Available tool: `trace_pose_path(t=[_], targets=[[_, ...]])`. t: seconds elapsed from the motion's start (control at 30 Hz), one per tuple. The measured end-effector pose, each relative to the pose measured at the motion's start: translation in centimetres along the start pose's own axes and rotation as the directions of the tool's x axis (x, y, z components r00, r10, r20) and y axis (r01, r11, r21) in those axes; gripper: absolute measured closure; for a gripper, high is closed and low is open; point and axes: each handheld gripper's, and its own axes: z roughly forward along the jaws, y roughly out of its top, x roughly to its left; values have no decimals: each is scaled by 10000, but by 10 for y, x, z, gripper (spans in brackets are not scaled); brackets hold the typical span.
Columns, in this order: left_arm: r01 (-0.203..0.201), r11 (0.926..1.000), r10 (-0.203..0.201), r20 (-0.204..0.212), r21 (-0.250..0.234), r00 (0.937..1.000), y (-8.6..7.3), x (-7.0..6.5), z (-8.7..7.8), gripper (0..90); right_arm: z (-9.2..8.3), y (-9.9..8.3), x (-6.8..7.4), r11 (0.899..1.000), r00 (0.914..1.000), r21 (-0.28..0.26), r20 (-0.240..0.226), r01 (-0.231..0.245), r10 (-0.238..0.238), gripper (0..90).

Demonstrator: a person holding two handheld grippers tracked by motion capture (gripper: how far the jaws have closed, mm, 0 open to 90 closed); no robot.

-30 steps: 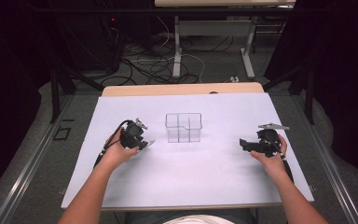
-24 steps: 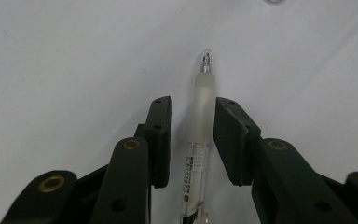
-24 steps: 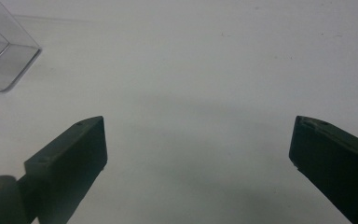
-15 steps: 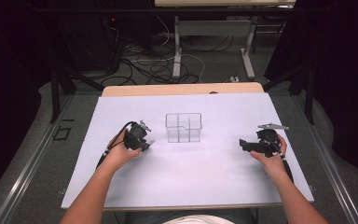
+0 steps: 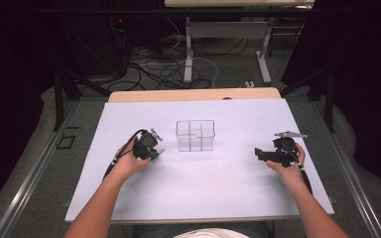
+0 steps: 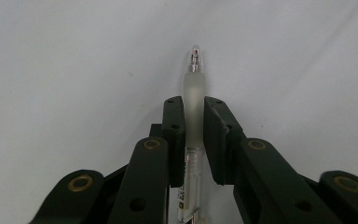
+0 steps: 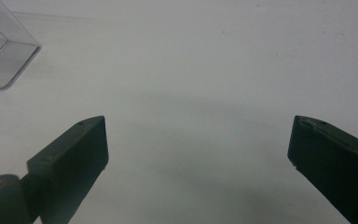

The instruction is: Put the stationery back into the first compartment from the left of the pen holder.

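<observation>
A clear plastic organiser box [image 5: 195,135] with inner dividers stands in the middle of the white table [image 5: 203,183]. My left gripper [image 5: 151,147] sits just left of the box, shut on a translucent pen [image 6: 193,116] whose tip points past the jaws over the white surface. My right gripper [image 5: 259,152] hovers at the table's right side, its jaws spread wide with nothing between them [image 7: 198,154]. A corner of the clear box [image 7: 2,56] shows at the upper left of the right gripper view.
Beyond the far edge of the table lie cables and table legs [image 5: 188,59] on a grey floor. A strip of wooden tabletop [image 5: 193,95] shows behind the white sheet.
My left gripper has drifted slightly right, toward the clear box, with the pen in it. The right gripper has barely moved.
</observation>
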Motion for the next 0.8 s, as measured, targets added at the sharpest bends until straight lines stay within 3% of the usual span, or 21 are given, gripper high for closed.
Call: trace_pose_path(t=[0.33,0.8], targets=[[-186,9997,185,57,144,9998,1,1,0,800,0,0,0,10000,10000,-1,8,2,-2,48],[813,9967,-812,238,-15,9964,-3,8,-12,802,0,0,0,10000,10000,15,38,-25,25,50]])
